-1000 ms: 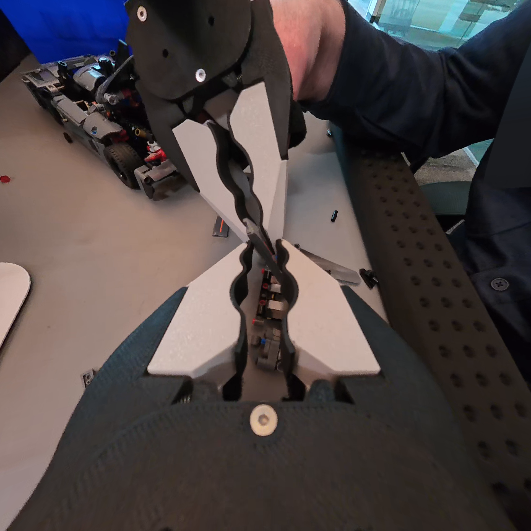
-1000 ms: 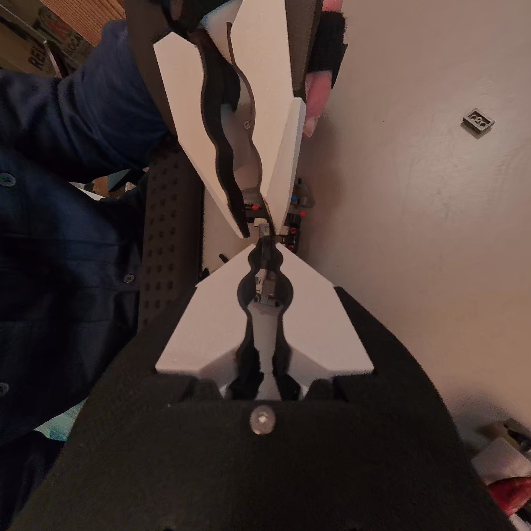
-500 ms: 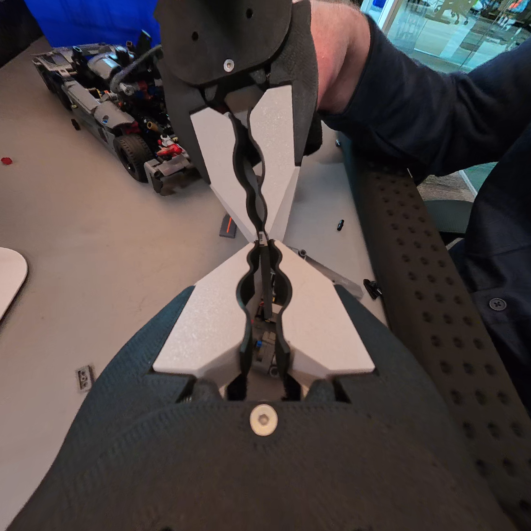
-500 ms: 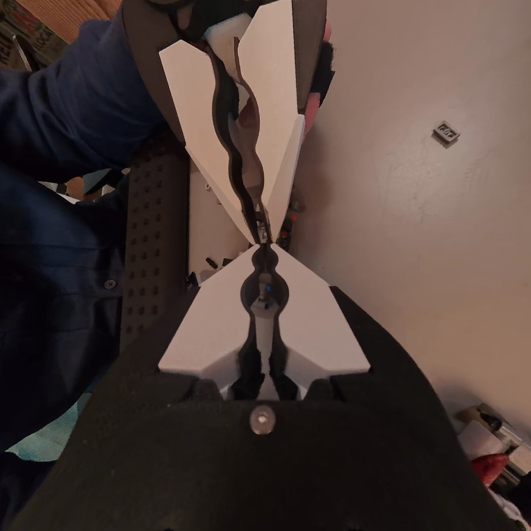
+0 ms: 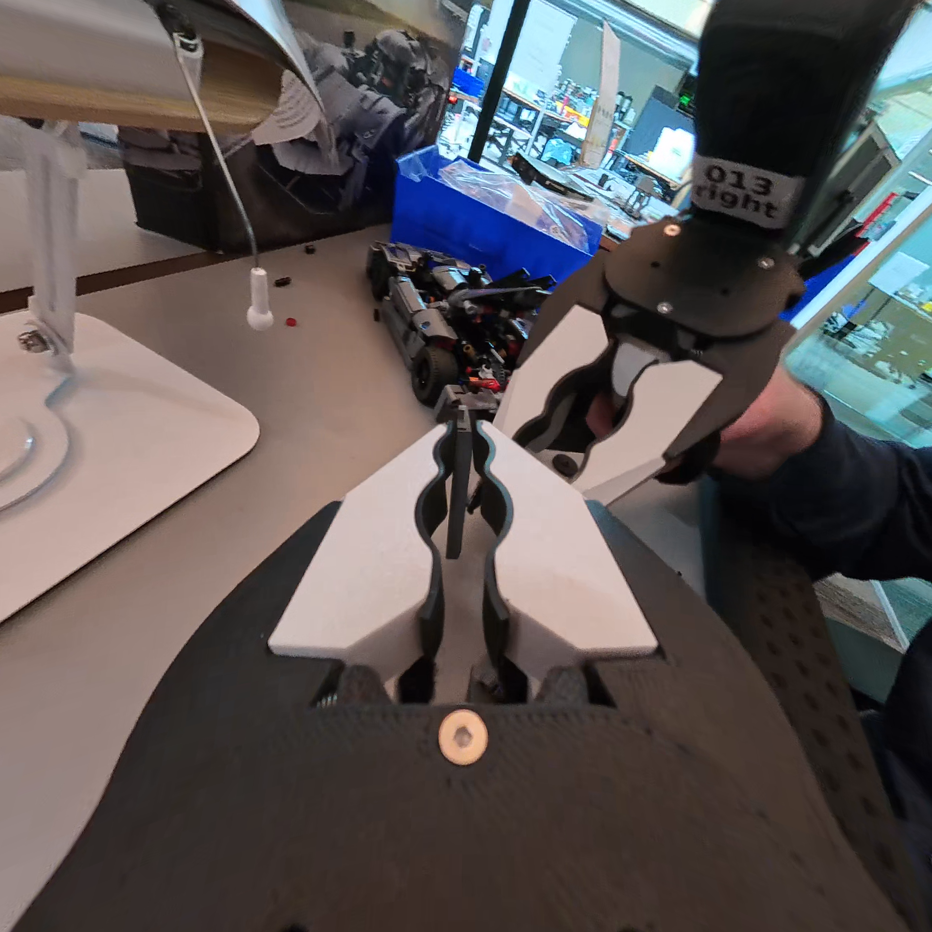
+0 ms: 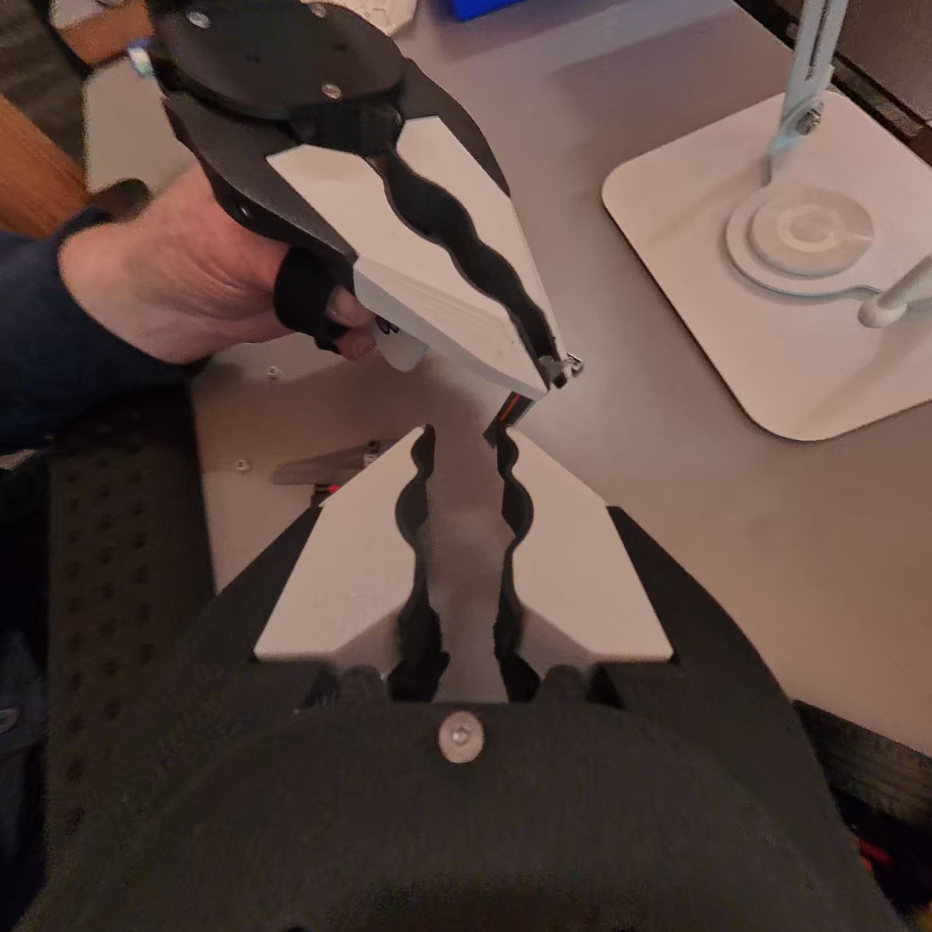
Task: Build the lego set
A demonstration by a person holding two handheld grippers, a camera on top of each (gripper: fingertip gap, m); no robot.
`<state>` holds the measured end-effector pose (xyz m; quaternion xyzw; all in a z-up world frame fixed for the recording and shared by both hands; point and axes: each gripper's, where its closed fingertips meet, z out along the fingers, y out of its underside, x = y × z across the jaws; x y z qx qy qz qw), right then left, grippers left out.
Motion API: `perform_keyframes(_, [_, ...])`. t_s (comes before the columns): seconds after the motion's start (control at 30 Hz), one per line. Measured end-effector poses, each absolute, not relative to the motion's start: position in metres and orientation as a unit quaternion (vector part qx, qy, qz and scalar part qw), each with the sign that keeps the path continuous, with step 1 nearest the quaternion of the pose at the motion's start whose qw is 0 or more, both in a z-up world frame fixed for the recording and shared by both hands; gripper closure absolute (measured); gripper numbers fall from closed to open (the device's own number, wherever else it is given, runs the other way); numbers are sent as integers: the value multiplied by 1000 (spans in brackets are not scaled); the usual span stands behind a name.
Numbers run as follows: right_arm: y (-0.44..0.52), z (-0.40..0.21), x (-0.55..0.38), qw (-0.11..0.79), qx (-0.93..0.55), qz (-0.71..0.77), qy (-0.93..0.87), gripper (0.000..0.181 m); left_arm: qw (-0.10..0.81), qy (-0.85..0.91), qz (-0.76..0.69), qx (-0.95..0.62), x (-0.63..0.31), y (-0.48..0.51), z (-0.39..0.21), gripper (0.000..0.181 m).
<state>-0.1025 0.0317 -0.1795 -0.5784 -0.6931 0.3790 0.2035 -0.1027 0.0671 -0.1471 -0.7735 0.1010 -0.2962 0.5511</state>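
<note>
Lamp base (image 5: 126,454): white, flat, at the far left of the grey table (image 5: 312,403) in the left wrist view.
Lego car (image 5: 444,323): part-built, dark grey, stood far across the table, in front of a blue bin (image 5: 484,217). Only the left wrist view showed it.
Left gripper (image 5: 460,428): fingers together, clamped on a thin dark lego piece (image 5: 458,484) that stood on edge between them.
Right gripper (image 6: 466,433): fingers apart, nothing between them; it hung just right of the left gripper.
Loose part (image 6: 512,409): a small dark piece with a red stripe on the table; only the right wrist view showed it.
Handling, as a judgement: the piece looked light, stiff and smooth, so liable to twist in a tip grip. Best held by its flat faces, near the middle.
Piece's tip: the right wrist view showed a small grey end poking past the left gripper's tips.
</note>
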Motion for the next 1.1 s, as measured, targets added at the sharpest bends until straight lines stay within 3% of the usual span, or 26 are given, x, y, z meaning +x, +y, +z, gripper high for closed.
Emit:
perform_keyframes(0.13, [49, -174, -104, 261, -586, 340, -688, 159, 568, 83, -315, -756, -104, 68, -138, 177])
perform_keyframes(0.33, [46, -171, -108, 255, -580, 381, -673, 170, 566, 77, -324, -754, -99, 69, -138, 177])
perform_keyframes(0.63, [41, -168, -103, 214, -563, 426, -675, 175, 554, 81, -371, -741, -95, 63, -135, 177])
perform_keyframes(0.8, [34, -171, -92, 158, -550, 443, -690, 176, 542, 105, -372, -746, -96, 58, -138, 164])
perform_keyframes(0.97, [33, -182, -87, 151, -545, 408, -717, 176, 520, 138, -356, -764, -87, 53, -146, 178])
perform_keyframes(1.1, [41, -179, -92, 190, -553, 390, -711, 176, 532, 106, -355, -762, -96, 59, -145, 178])
